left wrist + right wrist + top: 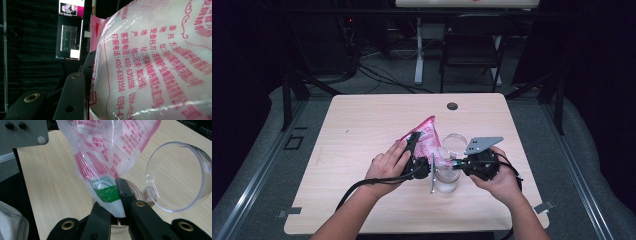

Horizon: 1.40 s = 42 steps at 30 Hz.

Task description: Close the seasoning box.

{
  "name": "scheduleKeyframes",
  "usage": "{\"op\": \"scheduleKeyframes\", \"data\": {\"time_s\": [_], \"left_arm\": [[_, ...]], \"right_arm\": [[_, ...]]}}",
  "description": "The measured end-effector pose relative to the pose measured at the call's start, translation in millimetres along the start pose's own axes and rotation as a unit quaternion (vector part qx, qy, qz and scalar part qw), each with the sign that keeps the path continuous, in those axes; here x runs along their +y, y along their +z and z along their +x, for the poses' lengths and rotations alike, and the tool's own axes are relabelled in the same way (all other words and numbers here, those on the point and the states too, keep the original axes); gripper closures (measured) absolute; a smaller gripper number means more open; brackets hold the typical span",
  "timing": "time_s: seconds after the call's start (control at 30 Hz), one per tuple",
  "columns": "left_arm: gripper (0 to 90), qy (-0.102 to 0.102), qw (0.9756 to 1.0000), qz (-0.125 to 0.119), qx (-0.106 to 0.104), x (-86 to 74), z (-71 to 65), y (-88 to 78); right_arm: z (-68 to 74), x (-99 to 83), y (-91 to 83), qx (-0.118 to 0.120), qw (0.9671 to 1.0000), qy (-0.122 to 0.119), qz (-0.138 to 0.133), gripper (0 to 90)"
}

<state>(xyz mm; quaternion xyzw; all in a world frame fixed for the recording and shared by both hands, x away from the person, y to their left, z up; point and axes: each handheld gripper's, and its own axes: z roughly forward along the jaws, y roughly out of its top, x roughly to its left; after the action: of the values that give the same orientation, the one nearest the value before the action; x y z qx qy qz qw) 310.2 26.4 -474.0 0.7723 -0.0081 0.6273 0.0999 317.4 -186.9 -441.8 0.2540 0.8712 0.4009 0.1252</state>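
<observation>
1. Table: light wood top. The work sits near its front edge, right of centre.
2. Bag: clear plastic with pink print, white powder or grains inside. It is held off the table between the two grippers. The long axis slopes from its upper end, which points away from the person, down to its lower corner over the jar. In the right gripper view the bag narrows downward to a green-printed corner.
3. Jar: clear, upright on the table just below the bag's low corner. Its hinged clear lid is swung open, standing beside the mouth. Contents cannot be made out.
4. Left gripper: jaws clamped around the bag's upper, fuller part.
5. Right gripper: jaws pinched tight on the bag's lower corner, just above the jar mouth.
</observation>
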Motion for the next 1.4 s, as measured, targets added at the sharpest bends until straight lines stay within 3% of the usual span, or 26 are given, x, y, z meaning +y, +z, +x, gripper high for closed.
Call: {"op": "scheduleKeyframes", "data": {"time_s": [1.4], "left_arm": [[63.6, 0.006, 1.0, -0.006, 0.005, 2.8, 1.4, -2.2]], "right_arm": [[-3.9, -1.8, -4.4, -0.005, 1.0, 0.001, 0.0, 90.0]]}}
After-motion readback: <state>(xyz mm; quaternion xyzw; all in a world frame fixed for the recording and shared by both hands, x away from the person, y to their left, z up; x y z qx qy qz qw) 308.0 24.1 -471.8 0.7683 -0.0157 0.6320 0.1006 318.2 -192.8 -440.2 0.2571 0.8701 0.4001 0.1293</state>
